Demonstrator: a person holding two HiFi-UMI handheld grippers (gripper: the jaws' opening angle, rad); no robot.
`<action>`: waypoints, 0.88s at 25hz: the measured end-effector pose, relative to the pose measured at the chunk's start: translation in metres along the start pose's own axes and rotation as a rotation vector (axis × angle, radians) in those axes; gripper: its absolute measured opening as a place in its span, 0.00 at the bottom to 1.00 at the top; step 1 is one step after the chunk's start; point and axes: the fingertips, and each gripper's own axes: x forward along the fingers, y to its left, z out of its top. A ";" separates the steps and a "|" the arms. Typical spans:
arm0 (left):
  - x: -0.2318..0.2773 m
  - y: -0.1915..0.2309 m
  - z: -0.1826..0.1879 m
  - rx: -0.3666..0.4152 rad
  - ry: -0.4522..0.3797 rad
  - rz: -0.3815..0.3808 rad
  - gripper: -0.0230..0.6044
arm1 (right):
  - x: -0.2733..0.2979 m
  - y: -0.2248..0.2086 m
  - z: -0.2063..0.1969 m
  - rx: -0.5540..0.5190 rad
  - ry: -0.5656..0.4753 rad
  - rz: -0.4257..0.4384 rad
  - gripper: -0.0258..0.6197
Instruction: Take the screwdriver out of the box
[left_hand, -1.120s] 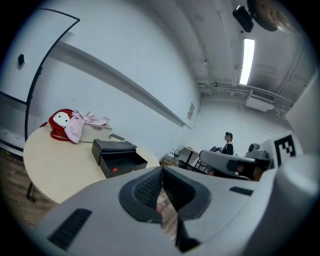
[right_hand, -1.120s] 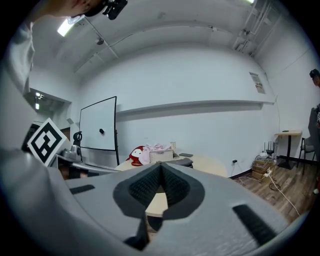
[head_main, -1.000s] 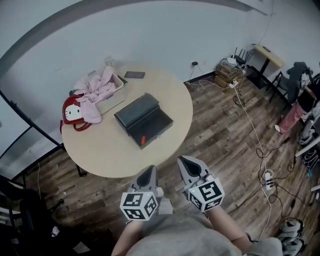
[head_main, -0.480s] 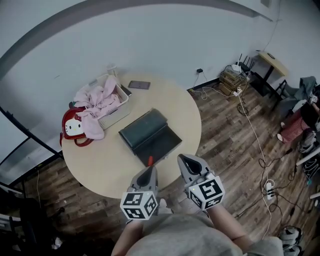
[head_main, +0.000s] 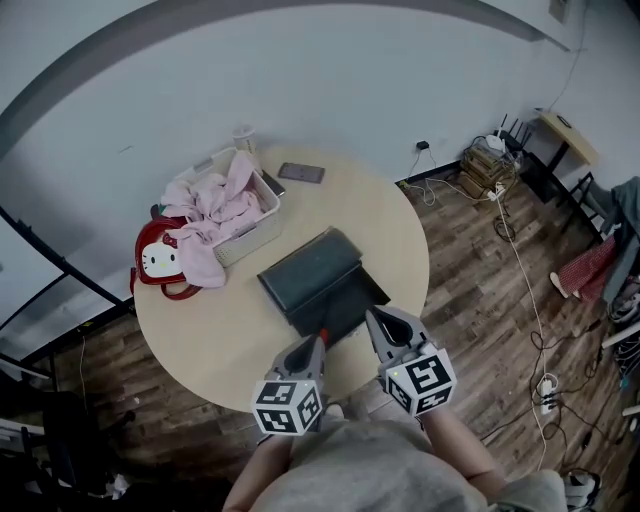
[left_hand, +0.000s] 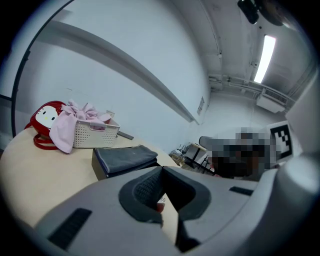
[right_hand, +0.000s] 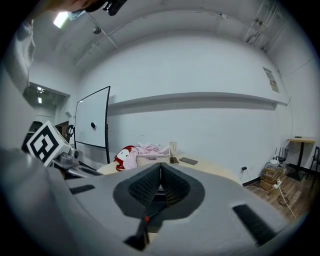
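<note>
both tongs are shut tight with nothing in them. the left gripper (head_main: 311, 348) and right gripper (head_main: 377, 319) hover side by side at the table (head_main: 200, 310)'s near edge, probably lined up for a reach. the box (head_main: 318, 282) lies open just beyond, with the screwdriver (head_main: 323, 334) at its near end (only a red handle shows). the right gripper view catches that handle below its jaws, while the left gripper view gives mostly the box's side.
</note>
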 end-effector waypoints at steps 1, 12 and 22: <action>0.004 0.004 -0.002 -0.008 0.012 0.000 0.04 | 0.005 0.000 0.000 0.001 0.001 0.005 0.04; 0.053 0.028 -0.032 -0.003 0.215 0.054 0.27 | 0.026 -0.021 -0.005 0.018 0.024 0.026 0.04; 0.101 0.048 -0.058 0.080 0.479 0.190 0.30 | 0.044 -0.066 -0.001 0.027 0.030 0.084 0.04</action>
